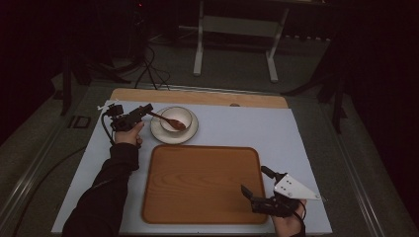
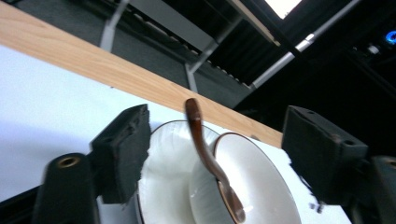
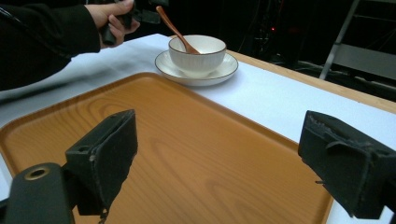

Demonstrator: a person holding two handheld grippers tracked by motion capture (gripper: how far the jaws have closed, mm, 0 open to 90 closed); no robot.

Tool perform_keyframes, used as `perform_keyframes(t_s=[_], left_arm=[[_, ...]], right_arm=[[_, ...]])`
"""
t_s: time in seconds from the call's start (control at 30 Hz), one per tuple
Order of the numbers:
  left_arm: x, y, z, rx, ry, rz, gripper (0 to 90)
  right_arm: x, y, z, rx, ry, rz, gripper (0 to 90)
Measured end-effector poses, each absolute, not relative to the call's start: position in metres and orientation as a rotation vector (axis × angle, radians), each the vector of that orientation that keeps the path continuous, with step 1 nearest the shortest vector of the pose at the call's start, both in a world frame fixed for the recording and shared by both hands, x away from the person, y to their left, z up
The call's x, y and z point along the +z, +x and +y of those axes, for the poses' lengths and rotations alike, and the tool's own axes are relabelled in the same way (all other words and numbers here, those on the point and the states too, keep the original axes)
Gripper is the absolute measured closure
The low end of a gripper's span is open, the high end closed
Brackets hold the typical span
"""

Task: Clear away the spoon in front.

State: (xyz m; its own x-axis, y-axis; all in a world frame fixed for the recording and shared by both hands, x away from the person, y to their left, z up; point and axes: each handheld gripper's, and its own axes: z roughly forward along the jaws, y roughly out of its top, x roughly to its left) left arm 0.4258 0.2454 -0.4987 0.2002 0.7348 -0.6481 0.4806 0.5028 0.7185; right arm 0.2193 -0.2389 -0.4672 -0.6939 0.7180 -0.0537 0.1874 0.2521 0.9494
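Observation:
A white bowl stands on a white saucer at the far left of the table, and a brown wooden spoon rests in it with its handle pointing left and up. My left gripper is level at that handle. In the left gripper view the spoon rises between the two pads without touching either, so the left gripper is open. The right gripper hovers open over the near right corner of the wooden tray, nothing between its jaws.
The white table cover ends at a wooden strip along the far edge. Beyond it on the dark floor stand a white metal frame and some cables. The tray is bare.

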Motion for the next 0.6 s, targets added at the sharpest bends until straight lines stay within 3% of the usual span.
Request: perform_keyframes(t_s=[0.23,0.6], left_arm=[[-0.513,0.426,0.241,0.174,1.023,1.487,52.3],[-0.525,0.425,0.236,0.144,0.924,1.498,67.8]], right_arm=[[-0.467,0.219,-0.239,1.451,0.817,2.053,11.8],[-0.468,0.220,-0.238,1.454,0.817,2.063,11.9]])
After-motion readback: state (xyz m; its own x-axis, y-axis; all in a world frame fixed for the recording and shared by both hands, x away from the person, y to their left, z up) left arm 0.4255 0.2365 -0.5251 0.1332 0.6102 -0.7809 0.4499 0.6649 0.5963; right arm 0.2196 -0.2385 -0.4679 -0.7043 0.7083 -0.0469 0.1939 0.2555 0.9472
